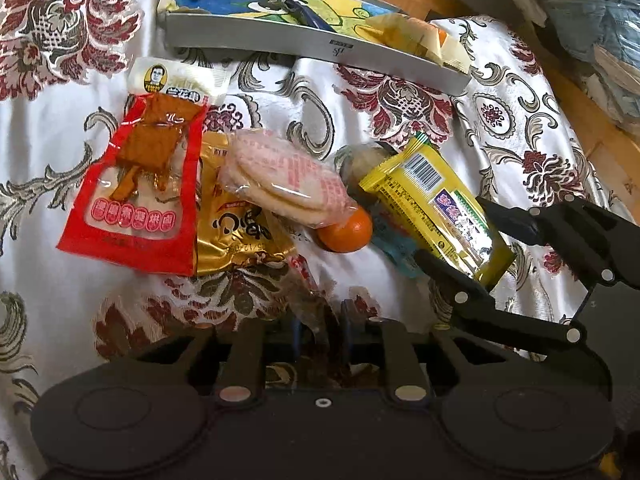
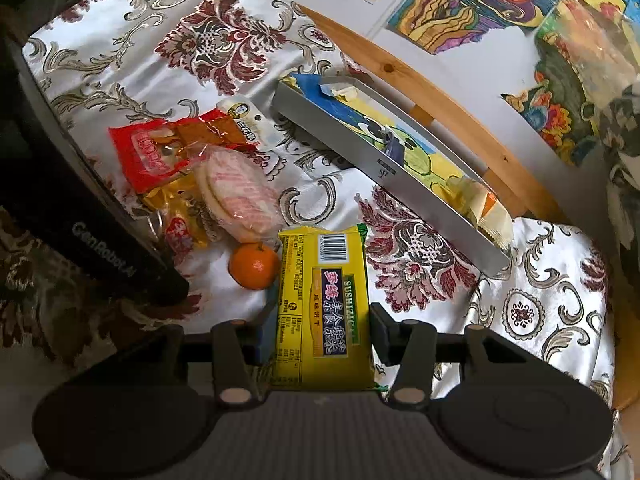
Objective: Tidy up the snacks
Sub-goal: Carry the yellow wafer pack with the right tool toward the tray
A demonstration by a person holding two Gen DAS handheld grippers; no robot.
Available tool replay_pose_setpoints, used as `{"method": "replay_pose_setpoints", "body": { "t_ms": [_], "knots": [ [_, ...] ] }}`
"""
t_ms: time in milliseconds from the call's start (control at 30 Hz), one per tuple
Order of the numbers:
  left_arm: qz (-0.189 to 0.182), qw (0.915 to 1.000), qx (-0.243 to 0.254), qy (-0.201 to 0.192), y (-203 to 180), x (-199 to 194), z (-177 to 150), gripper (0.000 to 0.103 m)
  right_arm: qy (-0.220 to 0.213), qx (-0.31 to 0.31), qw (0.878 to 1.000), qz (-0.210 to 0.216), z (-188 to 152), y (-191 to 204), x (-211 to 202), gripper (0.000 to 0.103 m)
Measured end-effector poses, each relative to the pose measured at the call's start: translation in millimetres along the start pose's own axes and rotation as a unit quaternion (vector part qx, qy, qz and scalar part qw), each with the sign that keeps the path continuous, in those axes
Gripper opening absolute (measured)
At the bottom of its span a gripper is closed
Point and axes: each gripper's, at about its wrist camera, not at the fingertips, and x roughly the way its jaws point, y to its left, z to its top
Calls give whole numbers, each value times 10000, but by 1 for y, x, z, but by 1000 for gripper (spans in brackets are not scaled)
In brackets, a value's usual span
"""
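Left tongs (image 1: 320, 324), low in the centre of their own view, are clenched on a thin clear wrapper (image 1: 308, 292), apparently to lift it clear of the heap of red packet (image 1: 132, 184), gold packet (image 1: 236, 232), rice crackers (image 1: 280, 176) and orange (image 1: 346, 230). Right tongs (image 2: 320, 332) grasp the yellow biscuit pack (image 2: 322, 300) by its sides. Upper right of it waits the grey tray (image 2: 360, 152), likely the destination, already holding a few snacks at its end.

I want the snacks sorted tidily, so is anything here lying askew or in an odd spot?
Yes. The snacks lie heaped: the rice crackers overlap the gold packet and lean on the tangerine. In the grey tray, one pale packet hangs over the rim.
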Motion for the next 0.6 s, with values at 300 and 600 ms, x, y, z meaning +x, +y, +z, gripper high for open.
{"method": "replay_pose_setpoints", "body": {
  "t_ms": [300, 600],
  "knots": [
    [-375, 9988, -316, 45, -7, -22, -4, 14, -478, 111, 9981, -382, 4, -10, -11, 52],
    [-641, 9969, -80, -457, -27, -49, -7, 13, -972, 474, 9912, -758, 8, -30, -22, 52]
  ]
}}
